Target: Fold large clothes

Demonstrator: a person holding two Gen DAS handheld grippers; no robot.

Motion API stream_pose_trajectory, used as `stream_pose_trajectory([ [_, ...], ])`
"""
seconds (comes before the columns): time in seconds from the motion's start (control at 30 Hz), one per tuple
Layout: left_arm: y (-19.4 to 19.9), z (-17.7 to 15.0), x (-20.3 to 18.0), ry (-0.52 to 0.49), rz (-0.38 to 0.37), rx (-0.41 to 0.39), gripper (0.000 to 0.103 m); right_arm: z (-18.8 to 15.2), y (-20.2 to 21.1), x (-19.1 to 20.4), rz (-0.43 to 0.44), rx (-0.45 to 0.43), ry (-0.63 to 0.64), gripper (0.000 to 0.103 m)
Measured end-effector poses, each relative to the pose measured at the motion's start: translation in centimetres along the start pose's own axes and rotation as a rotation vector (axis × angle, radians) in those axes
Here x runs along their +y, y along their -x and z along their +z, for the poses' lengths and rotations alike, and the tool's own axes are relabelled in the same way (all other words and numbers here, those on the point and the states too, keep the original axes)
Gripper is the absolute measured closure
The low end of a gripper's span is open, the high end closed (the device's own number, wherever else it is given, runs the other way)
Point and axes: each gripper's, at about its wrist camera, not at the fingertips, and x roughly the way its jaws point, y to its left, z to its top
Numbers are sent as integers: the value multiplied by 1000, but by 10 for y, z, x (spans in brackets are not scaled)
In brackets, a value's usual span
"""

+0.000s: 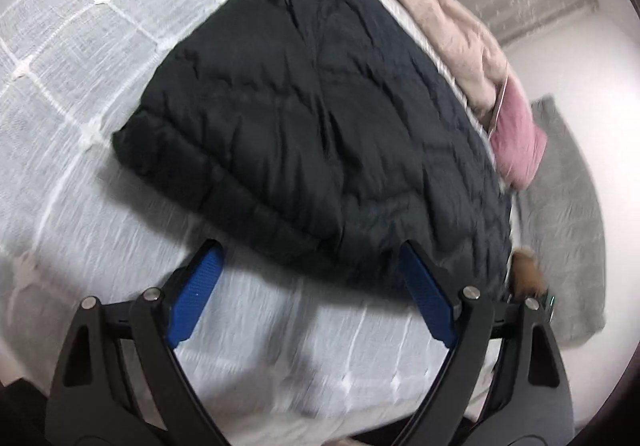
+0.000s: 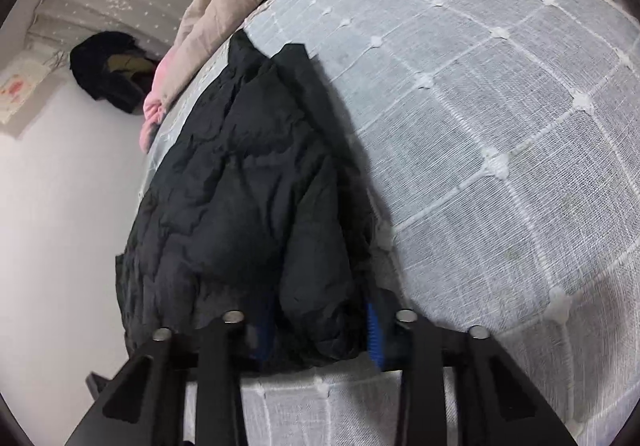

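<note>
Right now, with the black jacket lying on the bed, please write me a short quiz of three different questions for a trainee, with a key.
1. True or false: the left gripper is clamped on the black puffer jacket.
2. Which gripper has jacket fabric between its fingers? A) left B) right C) neither
3. Fill in: the jacket lies on a grey bedspread with a white ____ pattern.

Key
1. False: its blue pads stand wide apart, over the jacket's near edge.
2. B: the right gripper grips a bunched fold at the near edge.
3. Grid.
</note>
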Motion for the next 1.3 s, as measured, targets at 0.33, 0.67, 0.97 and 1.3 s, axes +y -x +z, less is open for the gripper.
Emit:
stream_pose_trajectory([
  [0.33,-29,35,-5,182,-20,-161,27,-18,28,39,-229,-135,93,59],
  [0.67,-19,54,-28,144,36,-305,84,-23,26,99,-293,-325,225,53],
  [0.97,67,76,-35,76,104,-603,89,-30,-11,152,-178,-238,345,53],
  [1.3,98,53,-133,-373,137,-716,89,-25,-73,152,-105,-15,284,53],
])
